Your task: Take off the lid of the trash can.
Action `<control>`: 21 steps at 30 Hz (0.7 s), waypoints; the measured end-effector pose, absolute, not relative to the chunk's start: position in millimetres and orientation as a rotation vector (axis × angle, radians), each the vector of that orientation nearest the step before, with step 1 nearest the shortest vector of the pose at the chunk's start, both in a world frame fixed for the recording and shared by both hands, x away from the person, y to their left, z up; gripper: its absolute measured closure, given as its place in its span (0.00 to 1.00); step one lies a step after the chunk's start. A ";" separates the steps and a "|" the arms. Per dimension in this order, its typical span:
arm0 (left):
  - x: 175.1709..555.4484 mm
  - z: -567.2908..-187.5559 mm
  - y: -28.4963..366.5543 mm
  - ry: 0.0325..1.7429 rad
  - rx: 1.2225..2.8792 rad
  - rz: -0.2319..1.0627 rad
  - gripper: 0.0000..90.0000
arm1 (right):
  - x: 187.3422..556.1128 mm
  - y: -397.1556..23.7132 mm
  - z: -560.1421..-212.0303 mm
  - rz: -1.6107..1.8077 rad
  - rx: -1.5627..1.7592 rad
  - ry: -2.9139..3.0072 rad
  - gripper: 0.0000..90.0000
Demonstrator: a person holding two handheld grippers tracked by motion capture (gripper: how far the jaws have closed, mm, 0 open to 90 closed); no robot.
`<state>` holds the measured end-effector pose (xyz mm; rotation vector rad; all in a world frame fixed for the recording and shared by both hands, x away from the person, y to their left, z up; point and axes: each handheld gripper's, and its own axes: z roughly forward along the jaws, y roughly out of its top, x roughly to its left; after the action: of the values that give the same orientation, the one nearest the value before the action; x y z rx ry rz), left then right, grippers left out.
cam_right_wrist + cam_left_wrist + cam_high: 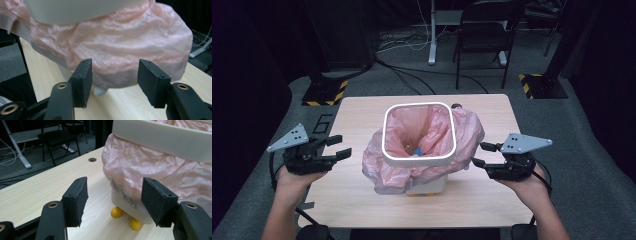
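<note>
A: Left gripper: jaws spread wide, nothing between the pads. It hangs off the left flank of the bin, well clear of it, held in the person's left hand.

B: From the left gripper view, the bin stands ahead of the fingers and to their right. The pink bag drapes over the bin's side, under the white rim. Two yellow feet show beneath the bin, just past the fingertips.

A: Right gripper: jaws also spread, empty. Its tips sit near the bag's overhang on the bin's right side; touching or not, cannot tell from above.

B: In the right gripper view the bag billows straight ahead of the fingers, above the gap between them, not pinched. The table runs under the pads.

A: Bin stands between the two grippers, upright on the table. Bag lines the inside and folds out over the rim. Small bits lie at the bottom; too small to name.
</note>
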<state>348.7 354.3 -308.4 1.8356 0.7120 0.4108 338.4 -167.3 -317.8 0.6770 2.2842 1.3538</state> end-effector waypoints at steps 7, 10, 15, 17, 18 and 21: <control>361.3 -305.5 346.0 0.722 1.858 0.359 0.45 | 339.2 -159.4 -307.0 1.364 0.640 2.296 0.47; 363.8 -304.0 344.2 0.716 1.860 0.350 0.46 | 340.1 -157.5 -303.8 1.369 0.630 2.307 0.47; 367.8 -296.3 342.2 0.703 1.852 0.345 0.47 | 342.0 -154.6 -299.2 1.379 0.611 2.332 0.48; 369.7 -292.8 340.3 0.696 1.854 0.344 0.47 | 341.8 -153.1 -297.2 1.384 0.589 2.336 0.50; 370.9 -291.4 339.3 0.693 1.854 0.341 0.47 | 341.7 -152.3 -296.4 1.386 0.582 2.342 0.51; 374.5 -288.8 336.1 0.693 1.857 0.331 0.48 | 341.7 -149.8 -294.2 1.390 0.561 2.352 0.52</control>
<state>374.5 336.1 -288.8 1.8568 0.6928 0.3307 341.7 -149.8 -294.2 0.5610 2.3520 1.3903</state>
